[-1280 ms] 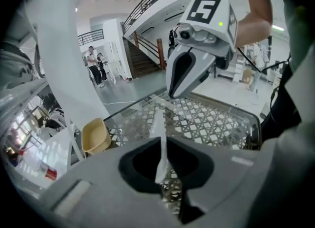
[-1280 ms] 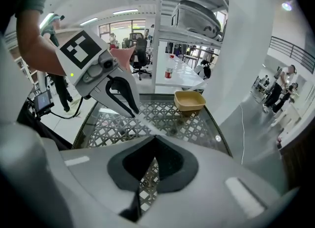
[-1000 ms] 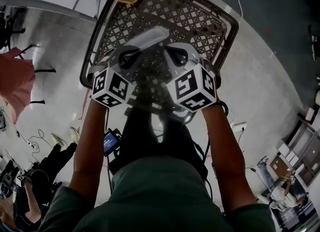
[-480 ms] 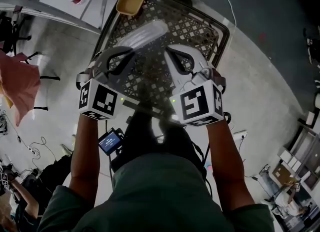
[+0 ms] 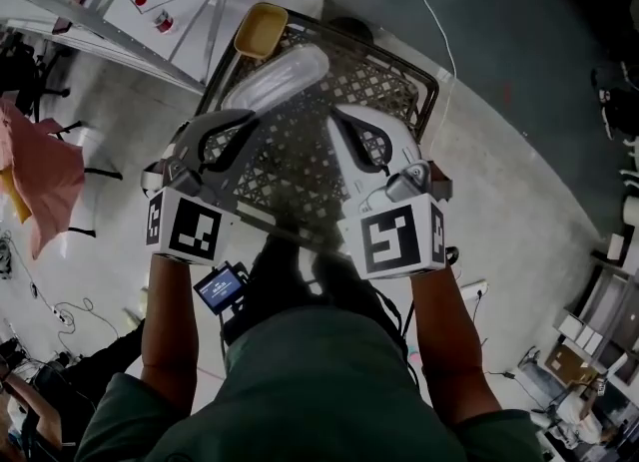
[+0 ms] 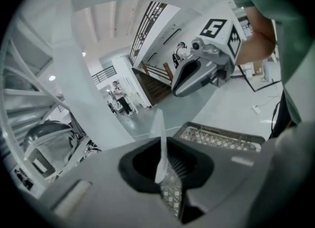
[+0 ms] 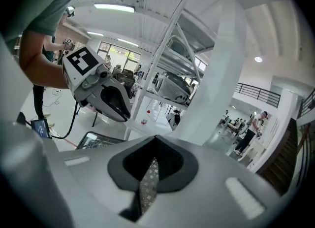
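My left gripper [image 5: 232,121] is shut on a thin clear plastic bag [image 5: 275,76] that stretches up and to the right over the metal lattice table [image 5: 399,81]. In the left gripper view the bag shows as a pale strip [image 6: 160,138] standing edge-on between the jaws of the left gripper [image 6: 161,146]. My right gripper [image 5: 337,123] hovers beside it, a short gap away, shut with nothing visible in it. In the right gripper view the right gripper [image 7: 153,146] shows only lattice through its slit. Each camera sees the other gripper: right [image 6: 197,72], left [image 7: 110,99].
A yellow bowl [image 5: 260,29] sits at the table's far left corner. White tables and metal racking [image 7: 172,81] stand beyond it. A pink cloth [image 5: 40,176] hangs at the left. A small screen [image 5: 220,288] lies below the table's near edge. People stand far off [image 6: 120,101].
Both grippers have tilted upward and spread a little apart; their cameras now face the hall and ceiling instead of the table top. The left gripper still holds the plastic bag.
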Demonstrator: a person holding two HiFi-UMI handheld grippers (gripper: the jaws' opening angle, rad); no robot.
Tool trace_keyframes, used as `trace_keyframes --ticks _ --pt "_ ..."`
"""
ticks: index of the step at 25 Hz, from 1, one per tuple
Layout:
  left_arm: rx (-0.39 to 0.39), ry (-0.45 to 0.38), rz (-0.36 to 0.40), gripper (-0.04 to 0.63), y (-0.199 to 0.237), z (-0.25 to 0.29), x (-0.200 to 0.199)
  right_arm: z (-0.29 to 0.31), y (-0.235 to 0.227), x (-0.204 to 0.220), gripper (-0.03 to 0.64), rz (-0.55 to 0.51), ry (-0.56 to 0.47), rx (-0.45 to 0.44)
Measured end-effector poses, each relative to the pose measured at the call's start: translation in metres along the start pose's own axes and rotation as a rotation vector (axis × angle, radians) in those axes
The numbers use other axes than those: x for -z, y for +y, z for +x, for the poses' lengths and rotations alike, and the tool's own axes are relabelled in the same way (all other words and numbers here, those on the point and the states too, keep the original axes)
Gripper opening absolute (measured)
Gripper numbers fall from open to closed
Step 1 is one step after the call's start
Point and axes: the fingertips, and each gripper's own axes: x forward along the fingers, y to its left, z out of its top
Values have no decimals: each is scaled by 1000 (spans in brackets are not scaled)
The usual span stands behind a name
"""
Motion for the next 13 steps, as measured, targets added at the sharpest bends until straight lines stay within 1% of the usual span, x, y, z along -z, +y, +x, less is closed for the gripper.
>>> trace_keyframes --ticks 7,13 --pt "-36 -25 31 35 -2 -22 -28 -36 -3 -13 3 -11 -18 34" --pt "-43 -33 35 35 -14 -16 -36 -50 -8 1 3 -16 -15 44"
